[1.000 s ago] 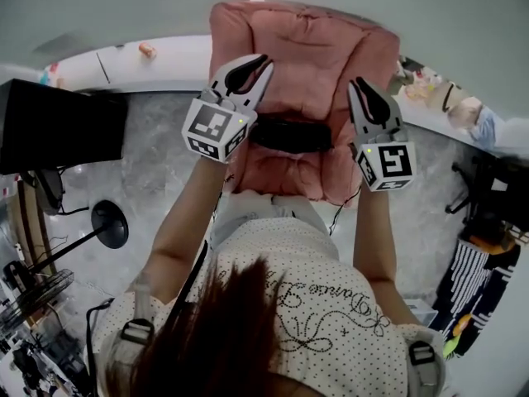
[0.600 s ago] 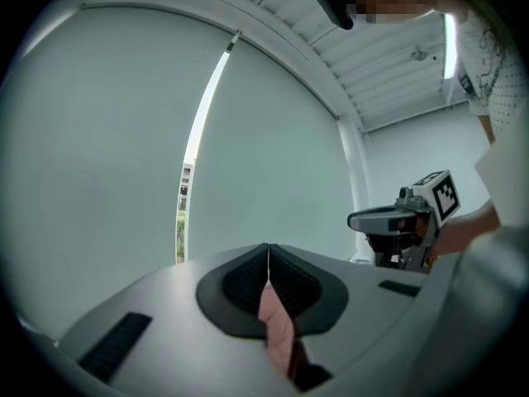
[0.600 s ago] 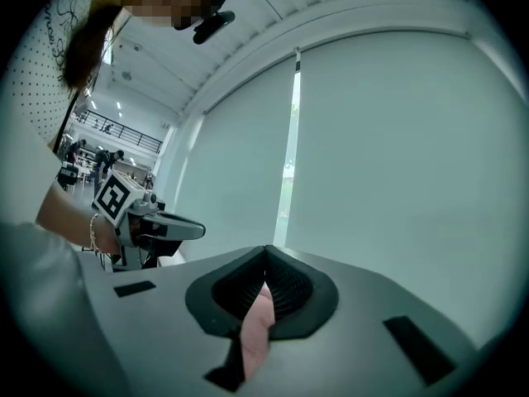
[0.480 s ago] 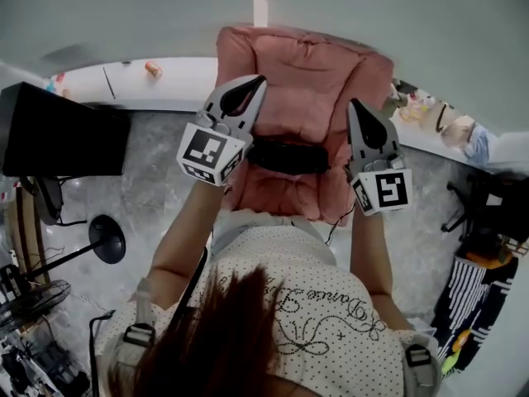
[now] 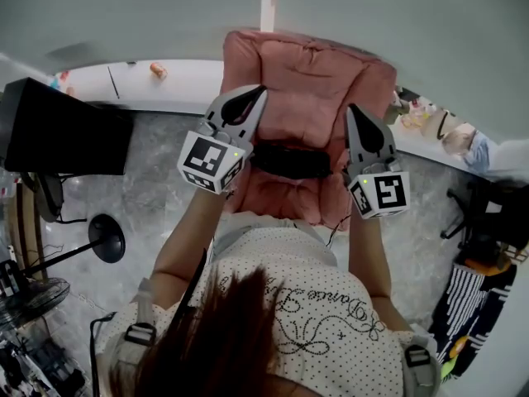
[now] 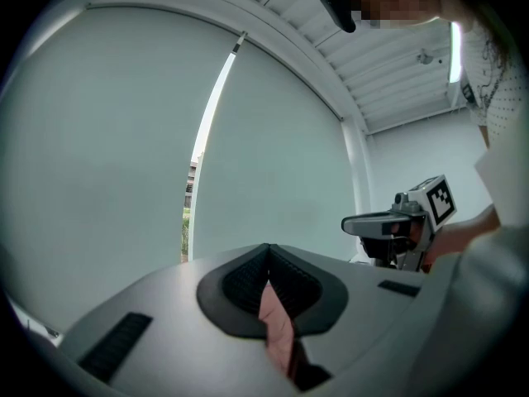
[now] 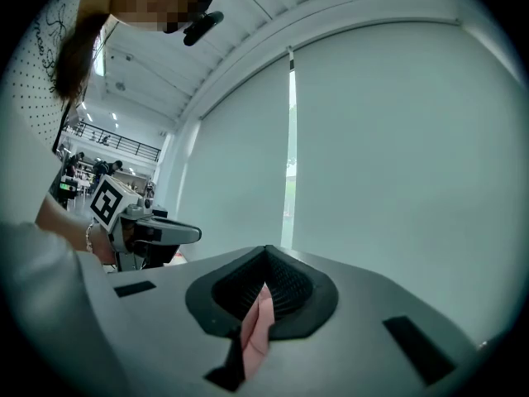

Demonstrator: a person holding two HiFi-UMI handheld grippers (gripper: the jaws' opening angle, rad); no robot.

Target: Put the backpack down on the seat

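Observation:
A pink padded backpack [image 5: 306, 81] with a black handle [image 5: 291, 160] across its middle hangs in front of me in the head view. My left gripper [image 5: 256, 91] is at its left side, my right gripper [image 5: 355, 110] at its right side. In the left gripper view the left gripper [image 6: 269, 284] is shut on a fold of pink fabric [image 6: 277, 325]. The right gripper view shows the right gripper [image 7: 266, 288] pinching a pink fold [image 7: 258, 325] too. Each gripper sees the other: the right gripper [image 6: 355, 222] and the left gripper [image 7: 194, 234]. I cannot make out any seat.
A grey blind wall [image 5: 372, 7] stands ahead with a white ledge [image 5: 149, 85] at its foot. A black screen [image 5: 58, 131] and a round black stand base [image 5: 107, 238] are on the left. Clutter [image 5: 488, 255] lines the right. Marble floor [image 5: 157, 164] lies below.
Both grippers have risen a little with the pink backpack between them. Their spacing and grip look the same.

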